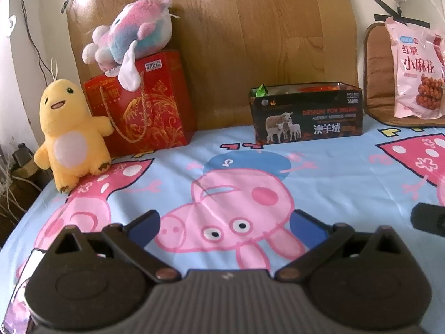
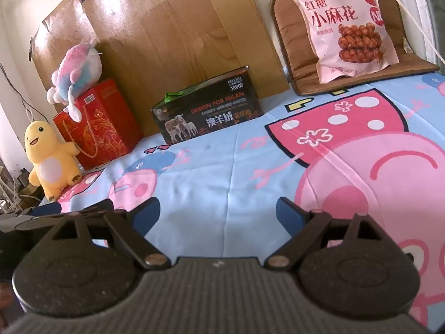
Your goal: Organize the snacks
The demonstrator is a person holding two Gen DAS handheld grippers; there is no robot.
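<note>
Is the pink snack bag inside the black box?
No: the pink snack bag leans on a brown cushion, well to the right of the black box on the bedsheet.

surface: bed with cartoon-pig sheet [image 1: 333, 172] | far edge, left to right: yellow plush [image 1: 69, 136], red gift bag [image 1: 147, 108], black open box [image 1: 306, 111], brown cushion [image 2: 294, 55] | pink snack bag [image 2: 347, 25] leans on the cushion

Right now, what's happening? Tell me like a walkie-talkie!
Left gripper open, right gripper open, both empty. Pink snack bag leaning on brown cushion. Black box open. Path clear.
</note>
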